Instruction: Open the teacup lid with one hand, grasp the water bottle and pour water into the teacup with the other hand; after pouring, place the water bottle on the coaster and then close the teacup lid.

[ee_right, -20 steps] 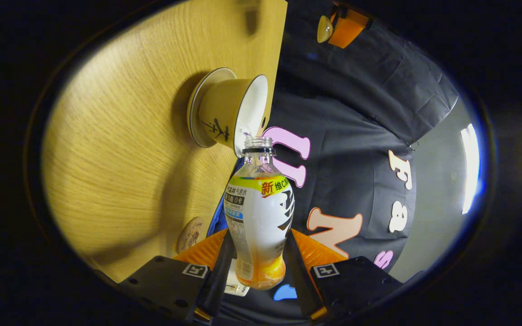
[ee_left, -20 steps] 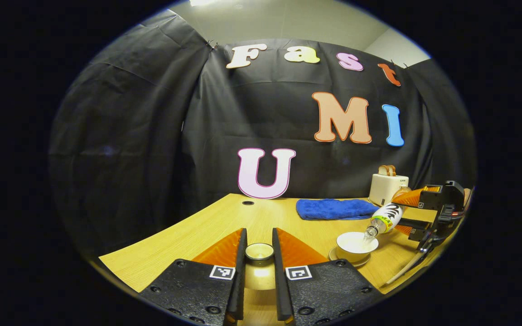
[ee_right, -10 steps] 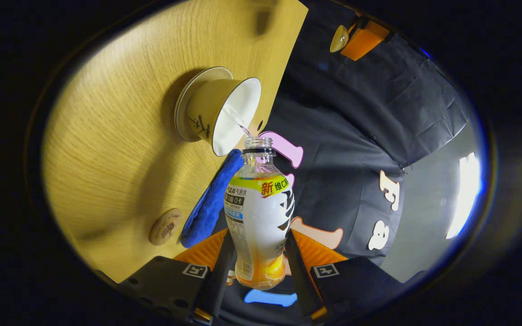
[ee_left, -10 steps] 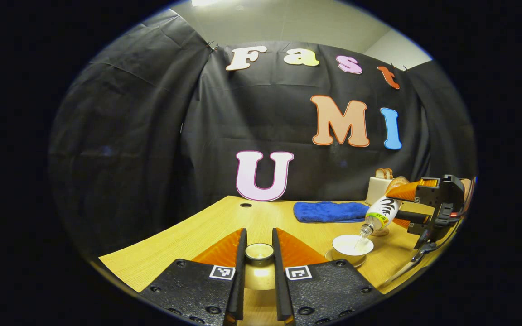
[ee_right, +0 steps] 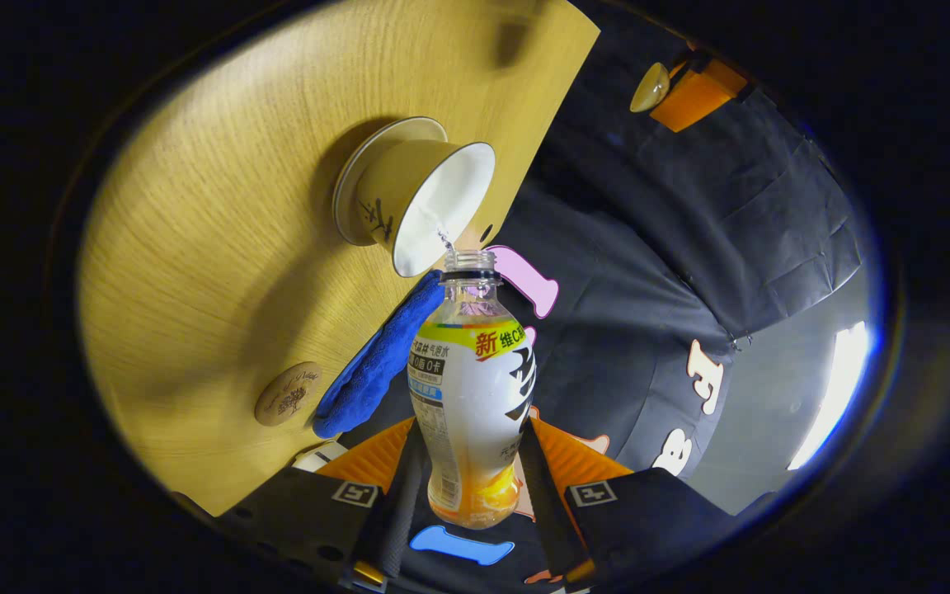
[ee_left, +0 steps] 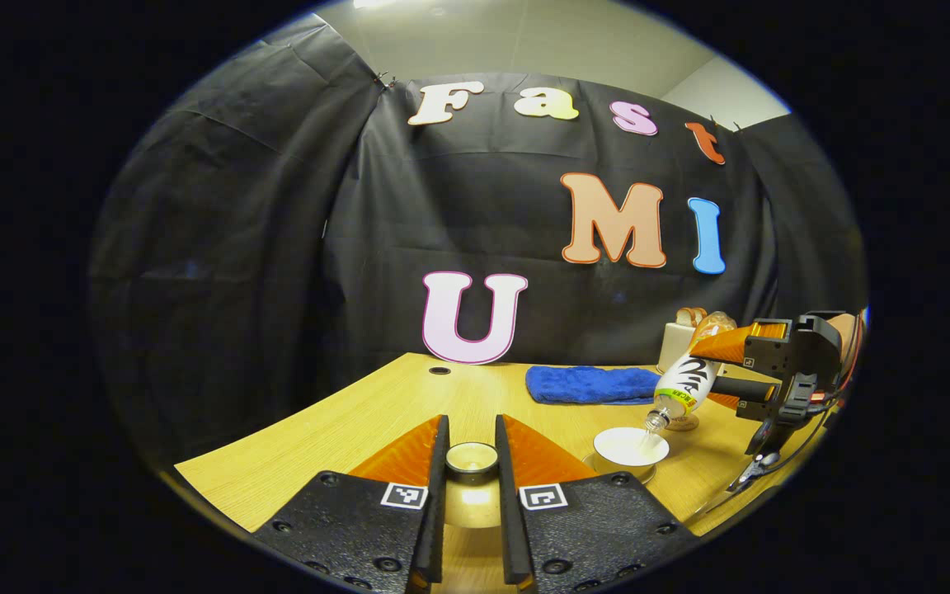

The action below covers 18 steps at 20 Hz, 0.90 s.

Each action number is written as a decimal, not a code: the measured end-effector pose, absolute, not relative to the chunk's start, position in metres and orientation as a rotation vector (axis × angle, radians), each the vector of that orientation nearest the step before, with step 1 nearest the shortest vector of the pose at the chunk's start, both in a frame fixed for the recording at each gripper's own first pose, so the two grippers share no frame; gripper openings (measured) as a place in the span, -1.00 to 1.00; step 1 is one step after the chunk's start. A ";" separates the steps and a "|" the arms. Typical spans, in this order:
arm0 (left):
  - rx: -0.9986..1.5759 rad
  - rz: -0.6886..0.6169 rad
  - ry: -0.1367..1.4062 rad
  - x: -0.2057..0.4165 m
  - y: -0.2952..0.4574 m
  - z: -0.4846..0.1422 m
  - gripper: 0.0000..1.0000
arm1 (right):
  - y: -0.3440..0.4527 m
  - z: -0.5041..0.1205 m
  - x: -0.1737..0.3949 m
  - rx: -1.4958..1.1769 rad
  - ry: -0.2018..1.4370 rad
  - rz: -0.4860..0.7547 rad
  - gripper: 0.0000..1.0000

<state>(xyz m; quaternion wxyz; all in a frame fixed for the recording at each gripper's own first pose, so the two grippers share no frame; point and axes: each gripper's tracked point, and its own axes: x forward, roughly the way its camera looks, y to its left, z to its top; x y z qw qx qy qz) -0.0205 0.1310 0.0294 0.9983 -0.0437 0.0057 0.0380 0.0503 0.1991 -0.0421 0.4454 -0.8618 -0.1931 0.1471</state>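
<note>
- Table (ee_left: 343,429) of light wood fills the lower part of the left gripper view and carries everything else; the teacup serves as the landmark for the places below.
- Blue towel (ee_left: 586,384) lies flat on the table behind the teacup, toward the cloth wall; in the right gripper view it (ee_right: 372,371) sits between the teacup and the coaster.
- A white toaster (ee_left: 677,342) with bread in its slots stands behind the teacup, beyond the towel's end, partly hidden by the bottle.
- The right gripper (ee_left: 731,371) hangs above and to the side of the teacup in the left gripper view; in its own view its (ee_right: 467,462) two fingers press on the lower body of the water bottle from both sides.
- The water bottle (ee_right: 468,388) is uncapped and tipped mouth-down toward the teacup; its mouth sits just above the cup's rim, and a thin stream of water runs from it into the cup. In the left gripper view the bottle (ee_left: 684,384) slants down from the right gripper to the cup.
- The left gripper (ee_left: 472,462) is low over the table, well to the side of the teacup, its fingers clamped on the knob of the teacup lid (ee_left: 472,491), which is held off the cup.
- The teacup (ee_left: 631,446) stands open on its saucer (ee_right: 355,169); its white inside (ee_right: 442,206) faces the bottle mouth.
- A round wooden coaster (ee_right: 288,393) lies bare on the table beyond the towel from the teacup, nearer the right gripper.
</note>
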 end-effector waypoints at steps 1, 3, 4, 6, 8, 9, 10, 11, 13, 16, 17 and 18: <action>-0.087 0.077 0.010 -0.021 0.131 0.029 -0.48 | 0.200 -0.041 0.049 -2.146 -0.490 0.363 0.38; -0.091 0.068 0.010 -0.021 0.126 0.030 -0.48 | 0.201 -0.046 0.046 -2.138 -0.485 0.373 0.37; -0.089 0.062 0.011 -0.021 0.123 0.030 -0.48 | 0.200 -0.048 0.047 -2.116 -0.474 0.387 0.37; -0.067 0.053 0.015 -0.021 0.118 0.029 -0.51 | 0.197 -0.058 0.045 -2.060 -0.437 0.410 0.37; -0.042 0.045 0.011 -0.020 0.114 0.030 -0.48 | 0.193 -0.060 0.043 -2.010 -0.404 0.400 0.36; -0.033 0.035 0.012 -0.019 0.109 0.030 -0.48 | 0.189 -0.066 0.042 -1.967 -0.370 0.402 0.36; -0.031 0.024 0.011 -0.019 0.104 0.032 -0.48 | 0.187 -0.071 0.041 -1.914 -0.337 0.407 0.35; -0.030 0.013 0.011 -0.018 0.099 0.032 -0.48 | 0.185 -0.076 0.038 -1.851 -0.312 0.415 0.35; -0.025 0.007 0.008 -0.016 0.094 0.034 -0.48 | 0.178 -0.078 0.035 -1.753 -0.284 0.414 0.37; -0.019 -0.005 0.010 -0.013 0.085 0.035 -0.48 | 0.170 -0.076 0.050 -1.629 -0.232 0.411 0.36; -0.020 -0.011 0.009 -0.012 0.082 0.035 -0.48 | 0.171 -0.074 0.050 -1.574 -0.217 0.410 0.35; -0.020 -0.017 0.010 -0.012 0.078 0.035 -0.48 | 0.169 -0.071 0.050 -1.514 -0.201 0.411 0.35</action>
